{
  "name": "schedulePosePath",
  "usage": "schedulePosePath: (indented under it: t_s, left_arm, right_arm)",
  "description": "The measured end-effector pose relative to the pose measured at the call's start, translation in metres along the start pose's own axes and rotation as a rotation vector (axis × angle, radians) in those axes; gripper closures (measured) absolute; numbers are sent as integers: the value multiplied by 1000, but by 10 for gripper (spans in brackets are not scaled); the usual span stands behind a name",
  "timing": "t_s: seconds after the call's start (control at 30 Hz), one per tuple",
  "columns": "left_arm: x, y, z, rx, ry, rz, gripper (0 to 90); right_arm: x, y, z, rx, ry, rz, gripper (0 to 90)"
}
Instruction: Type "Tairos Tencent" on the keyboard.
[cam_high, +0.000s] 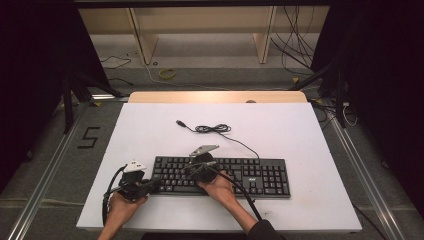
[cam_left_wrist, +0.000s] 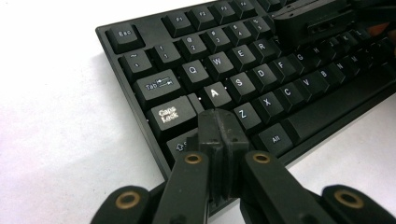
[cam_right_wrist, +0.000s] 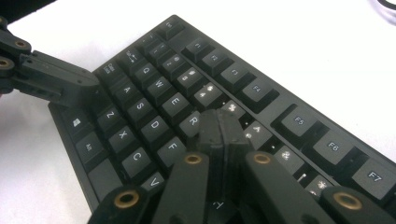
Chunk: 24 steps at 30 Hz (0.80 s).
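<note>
Keyboard (cam_high: 220, 175) typing is underway. Our left claw (cam_left_wrist: 219, 126), pressed closed and empty, sits at its 9 o'clock end; our right claw (cam_right_wrist: 219, 126), likewise closed, works centre-left keys.

A white table (cam_high: 150, 120) was seen, with a black keyboard (cam_high: 260, 177) laid flat on its near half. Behind the keyboard, a black cable (cam_high: 212, 129) was coiled on the table, run from the keyboard's back edge.

We look down from above the near edge at the whole keyboard (cam_high: 220, 176); both gripper views sit low and close over its left end, sharing the letter keys there.
</note>
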<state>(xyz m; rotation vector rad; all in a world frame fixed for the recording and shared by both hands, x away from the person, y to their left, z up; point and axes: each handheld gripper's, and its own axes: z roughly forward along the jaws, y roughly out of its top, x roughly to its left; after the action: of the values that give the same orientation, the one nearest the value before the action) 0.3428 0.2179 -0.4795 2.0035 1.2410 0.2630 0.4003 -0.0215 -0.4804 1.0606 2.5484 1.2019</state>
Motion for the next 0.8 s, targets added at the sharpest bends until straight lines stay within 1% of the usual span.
schedulePosePath:
  t_s: [0.07,0.1,0.13,0.17,0.2,0.33,0.47,0.5,0.57,0.63,0.67,0.7,0.77,0.8]
  left_arm:
    - [0,1,-1,-5,5,0,889]
    - [0,1,-2,-15,0,-7,888]
    - [1,2,-3,-21,7,-8,888]
    - [1,2,-5,-39,7,-19,887]
    - [1,2,-5,-39,7,-19,885]
    - [1,3,-7,-55,-7,-22,865]
    - [0,3,-7,-59,-12,-24,796]
    - [0,4,-8,-61,-15,-24,771]
    - [0,4,-8,-65,-19,-22,757]
    - [-1,4,-8,-65,-23,-21,724]
    - [-1,5,-8,-66,-25,-20,724]
    - [-1,4,-8,-71,-28,-21,687]
    - [-2,5,-9,-77,-32,-17,674]
    - [-2,5,-9,-81,-34,-18,645]
  right_arm:
    - [0,0,-1,-9,4,7,900]
    - [0,0,-3,-13,7,10,900]
    - [0,1,-4,-21,8,12,900]
    - [0,1,-5,-26,10,11,897]
    - [0,1,-5,-26,10,11,897]
    - [-1,2,-10,-44,13,13,875]
    - [-1,3,-15,-60,28,18,840]
    - [0,3,-16,-66,34,19,818]
    - [0,3,-17,-69,37,19,807]
    - [0,3,-20,-76,50,18,759]
    - [0,3,-20,-76,50,18,759]
    - [0,3,-23,-84,57,17,734]
    - [0,3,-24,-85,60,14,720]
    - [0,3,-27,-92,71,14,687]
